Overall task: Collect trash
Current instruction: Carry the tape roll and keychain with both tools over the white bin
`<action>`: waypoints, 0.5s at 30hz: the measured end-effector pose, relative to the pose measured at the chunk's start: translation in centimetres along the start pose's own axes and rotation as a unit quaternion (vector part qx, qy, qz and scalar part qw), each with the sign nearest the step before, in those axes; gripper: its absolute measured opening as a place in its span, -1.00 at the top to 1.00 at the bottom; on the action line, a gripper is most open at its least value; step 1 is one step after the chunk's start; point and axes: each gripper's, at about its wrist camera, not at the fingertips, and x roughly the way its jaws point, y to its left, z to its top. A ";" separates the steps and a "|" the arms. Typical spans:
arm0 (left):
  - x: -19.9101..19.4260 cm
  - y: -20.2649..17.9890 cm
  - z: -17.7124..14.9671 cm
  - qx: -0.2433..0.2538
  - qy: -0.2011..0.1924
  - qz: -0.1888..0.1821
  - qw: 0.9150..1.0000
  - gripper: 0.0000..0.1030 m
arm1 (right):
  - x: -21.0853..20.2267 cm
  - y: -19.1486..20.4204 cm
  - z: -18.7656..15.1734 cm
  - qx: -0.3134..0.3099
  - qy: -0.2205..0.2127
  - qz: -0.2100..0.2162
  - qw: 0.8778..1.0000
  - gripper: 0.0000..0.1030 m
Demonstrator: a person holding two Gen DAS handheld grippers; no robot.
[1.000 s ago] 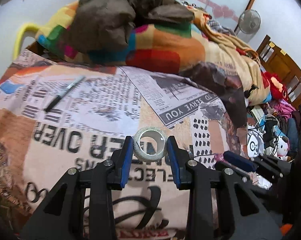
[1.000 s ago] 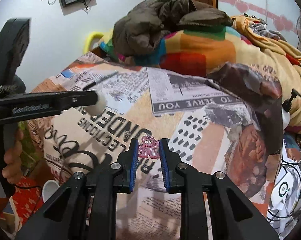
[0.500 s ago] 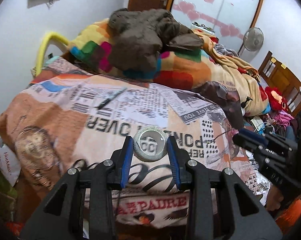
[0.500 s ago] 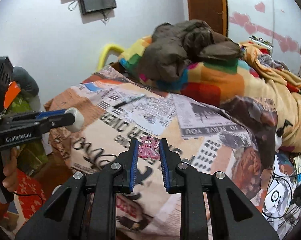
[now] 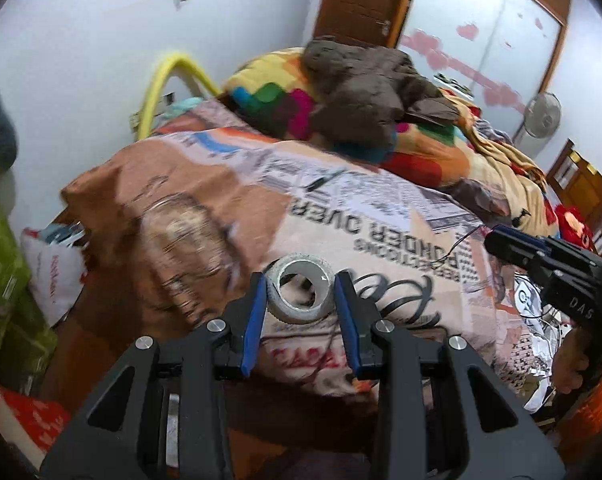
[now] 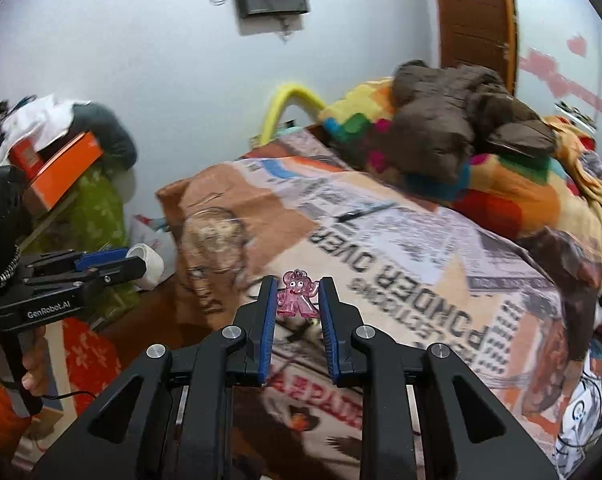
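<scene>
Left wrist view shows our left gripper (image 5: 301,300) clamped on a roll of tape (image 5: 300,294), its blue fingers (image 5: 255,320) pressing the roll's two sides, held above the near end of the bed (image 5: 205,216). In the right wrist view our right gripper (image 6: 297,300) pinches a small pink figure charm (image 6: 296,295) between nearly closed fingers (image 6: 268,320), also over the bed's near end.

We judge that we are in the carrying step: both pieces are picked up and neither is dropped off yet. The next move calls for finding a bin or bag, which we cannot make out for certain, though a white bag (image 5: 55,276) lies on the floor at the left, then bringing each gripper over it and letting go.

Counting: two grippers, one tape roll, one charm, and one pen (image 5: 321,181) left lying far up the bedspread.
</scene>
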 end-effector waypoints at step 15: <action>-5.0 13.2 -9.3 -0.095 0.016 0.079 0.992 0.34 | 5.7 14.4 -1.5 -0.084 0.058 0.110 0.989 0.63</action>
